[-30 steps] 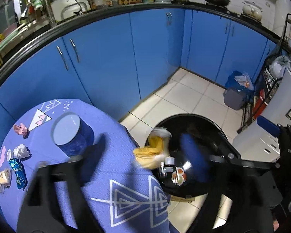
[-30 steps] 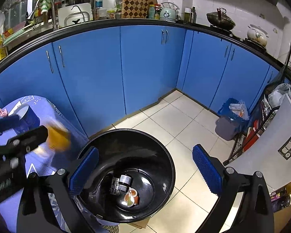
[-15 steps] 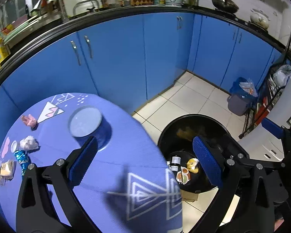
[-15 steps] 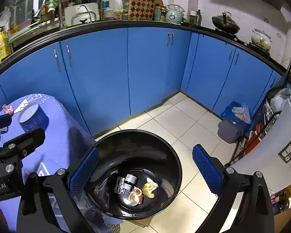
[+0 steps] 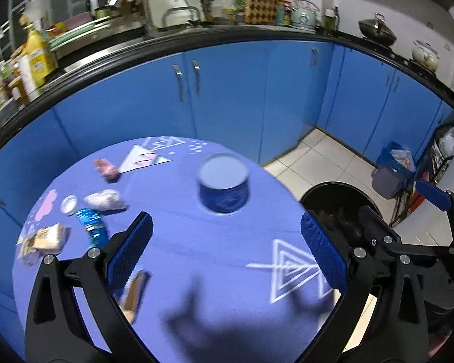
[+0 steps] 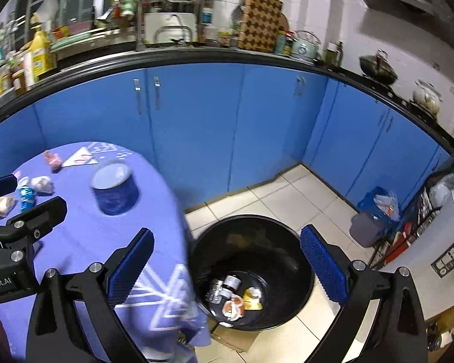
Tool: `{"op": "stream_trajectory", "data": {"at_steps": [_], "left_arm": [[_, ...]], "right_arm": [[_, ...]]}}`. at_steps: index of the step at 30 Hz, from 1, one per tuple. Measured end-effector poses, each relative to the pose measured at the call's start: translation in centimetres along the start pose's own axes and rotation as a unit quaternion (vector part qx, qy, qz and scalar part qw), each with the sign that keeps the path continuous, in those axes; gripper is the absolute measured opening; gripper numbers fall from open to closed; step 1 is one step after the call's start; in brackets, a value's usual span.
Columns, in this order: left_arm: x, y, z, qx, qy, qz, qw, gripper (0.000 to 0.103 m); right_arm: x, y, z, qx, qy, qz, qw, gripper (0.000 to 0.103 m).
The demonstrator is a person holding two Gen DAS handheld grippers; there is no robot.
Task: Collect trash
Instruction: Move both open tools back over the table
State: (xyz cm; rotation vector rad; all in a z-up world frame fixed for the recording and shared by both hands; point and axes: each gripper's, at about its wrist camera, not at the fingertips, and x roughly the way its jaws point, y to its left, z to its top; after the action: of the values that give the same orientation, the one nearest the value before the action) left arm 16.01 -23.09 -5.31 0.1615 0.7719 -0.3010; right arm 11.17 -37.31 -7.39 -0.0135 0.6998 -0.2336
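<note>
Both tools are empty. The left tool (image 5: 225, 246) stands with its jaws wide apart over the blue-clothed counter (image 5: 196, 257), having just opened the last bit, with nothing between the pads. The right tool (image 6: 225, 261) is spread just as wide, astride the counter's right edge and the black bin (image 6: 290, 242) on the floor beside it.

The remaining trash lies near the counter's left edge: a blue wrapper (image 5: 90, 225), a crumpled white wad (image 5: 106, 199), a pink scrap (image 5: 106, 169), a tan packet (image 5: 47, 237) and a small white lid (image 5: 69, 203). A cardboard piece (image 5: 133, 290) sits near the front edge, just under the left tool's left finger.

The pieces sit close together, so a wide-open grab could likely catch two at once or nudge one off the left edge. Thin wrappers may slip from the pads on the carry across to the bin.

The blue tin (image 5: 224, 183) stands mid-counter, between the trash and the bin; a low sweep could knock it. The bin already holds jars and scraps (image 6: 236, 293).
</note>
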Motion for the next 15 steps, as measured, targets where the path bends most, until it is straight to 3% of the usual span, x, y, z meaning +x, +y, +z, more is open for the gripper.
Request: {"op": "stream_trajectory", "data": {"at_steps": [10,15], "left_arm": [[-4.2,8.1,-2.5,-0.044,-0.016,0.045,0.9979,0.097],[-5.7,12.7,-4.5,-0.064,-0.018,0.077,0.9948,0.097]], "right_arm": [[-2.5,7.4,0.7,-0.044,-0.01,0.047,0.998,0.095],[-2.6,12.1,0.7,-0.059,0.004,0.093,0.994,0.095]]}}
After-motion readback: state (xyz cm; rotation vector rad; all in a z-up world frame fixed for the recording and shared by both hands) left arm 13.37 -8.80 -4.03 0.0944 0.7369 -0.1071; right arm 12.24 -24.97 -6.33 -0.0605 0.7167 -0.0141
